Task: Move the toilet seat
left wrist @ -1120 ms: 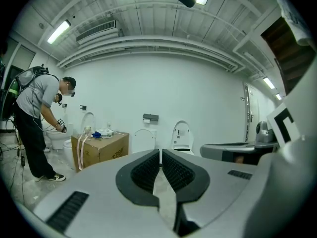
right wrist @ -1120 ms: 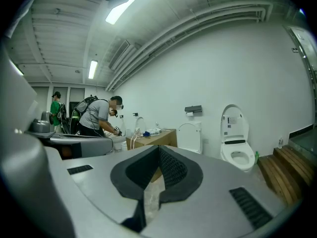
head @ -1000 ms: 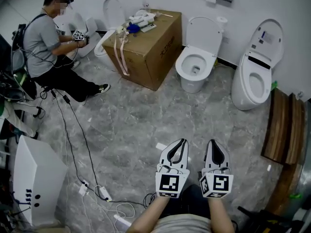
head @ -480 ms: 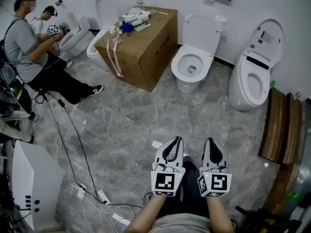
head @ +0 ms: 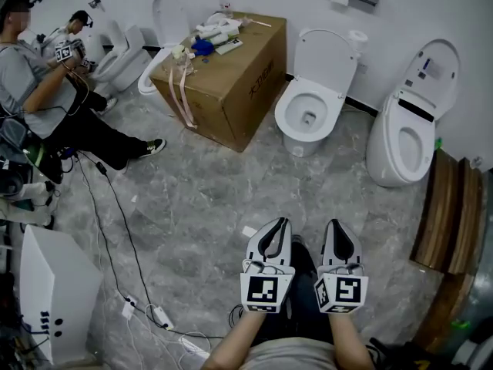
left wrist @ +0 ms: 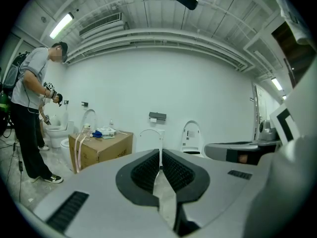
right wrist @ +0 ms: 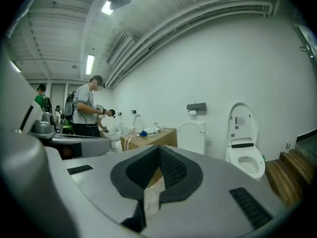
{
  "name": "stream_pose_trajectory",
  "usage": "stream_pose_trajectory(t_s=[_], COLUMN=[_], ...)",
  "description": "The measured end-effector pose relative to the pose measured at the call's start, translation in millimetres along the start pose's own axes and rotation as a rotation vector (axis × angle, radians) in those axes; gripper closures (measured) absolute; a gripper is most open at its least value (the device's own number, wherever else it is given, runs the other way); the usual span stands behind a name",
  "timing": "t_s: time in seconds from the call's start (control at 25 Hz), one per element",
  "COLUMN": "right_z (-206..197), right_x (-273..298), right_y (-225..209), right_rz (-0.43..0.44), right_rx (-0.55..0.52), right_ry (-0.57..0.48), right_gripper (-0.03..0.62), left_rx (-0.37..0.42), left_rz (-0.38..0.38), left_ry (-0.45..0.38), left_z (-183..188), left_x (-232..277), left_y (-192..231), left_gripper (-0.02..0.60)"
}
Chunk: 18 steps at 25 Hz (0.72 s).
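Two white toilets stand against the far wall. The middle toilet (head: 310, 106) has its lid (head: 326, 55) raised; it shows behind the jaws in the left gripper view (left wrist: 147, 139) and the right gripper view (right wrist: 192, 137). To its right is a taller toilet (head: 407, 136), lid up, seen again in the gripper views (left wrist: 191, 138) (right wrist: 243, 144). My left gripper (head: 278, 226) and right gripper (head: 340, 227) are side by side low in the head view, well short of both toilets. Both are shut and hold nothing, as their own views show (left wrist: 160, 153) (right wrist: 159, 150).
A cardboard box (head: 231, 68) with clutter on top stands left of the middle toilet. Two people (head: 46, 99) work at more toilets (head: 123, 60) at far left. Cables and a power strip (head: 158, 314) trail over the floor beside a white cabinet (head: 50, 291). Wooden steps (head: 447, 206) line the right.
The people at left have slid toward the head view's left edge and the floor cables have slipped slightly lower. Both grippers have stayed shut, side by side.
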State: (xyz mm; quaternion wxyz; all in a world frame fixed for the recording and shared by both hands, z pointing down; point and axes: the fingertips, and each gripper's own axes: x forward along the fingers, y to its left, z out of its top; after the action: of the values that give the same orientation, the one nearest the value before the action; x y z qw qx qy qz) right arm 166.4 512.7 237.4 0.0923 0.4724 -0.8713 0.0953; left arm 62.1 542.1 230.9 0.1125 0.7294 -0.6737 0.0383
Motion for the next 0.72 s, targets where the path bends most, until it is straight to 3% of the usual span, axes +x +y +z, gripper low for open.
stream_pose_trajectory(t_s=[0.72], right_z=[56.0], right_x=[144.8], right_y=[-81.7], right_rz=[0.020], right_rx=[0.009], right_ry=[-0.014], right_gripper=[0.579], left_rx=[0.010], left_rz=[0.054], left_ry=[-0.018], left_z=[51.3], left_x=[165.0], left_y=[34.4], left_gripper=[0.552])
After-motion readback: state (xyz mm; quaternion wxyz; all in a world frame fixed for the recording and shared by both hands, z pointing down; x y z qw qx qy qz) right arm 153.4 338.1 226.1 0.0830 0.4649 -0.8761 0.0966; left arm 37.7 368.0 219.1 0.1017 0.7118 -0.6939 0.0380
